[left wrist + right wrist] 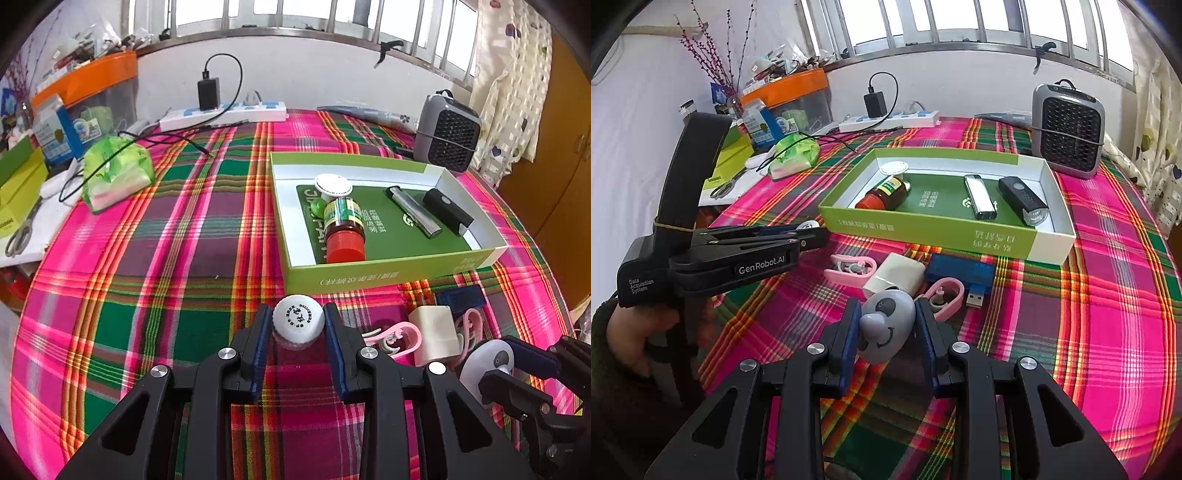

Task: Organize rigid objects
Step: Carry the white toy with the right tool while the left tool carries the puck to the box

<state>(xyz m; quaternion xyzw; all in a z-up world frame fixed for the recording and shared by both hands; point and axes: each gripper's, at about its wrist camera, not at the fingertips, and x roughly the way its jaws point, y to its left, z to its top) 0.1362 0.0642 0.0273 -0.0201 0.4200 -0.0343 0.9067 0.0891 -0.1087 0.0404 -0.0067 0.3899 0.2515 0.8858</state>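
Plaid cloth in pink, green and purple covers the table under us, and near its far edge a grey heater stands just beyond the far right corner of the box. Next in size is the green box, open on top, lying toward the far right of the cloth. Inside it we see a brown bottle with a red cap on its side at the left, a round white lid behind it, a silver lighter in the middle and a black bike light at the right.

On the cloth in front of the box lies a small cluster: a blue USB stick, a white charger block touching it, and pink clips on either side of the block.

Our left gripper is clamped on a white bottle, held cap toward the camera, in front of the box's near wall. Our right gripper is clamped on a grey panda toy, held near the cluster on its near side.
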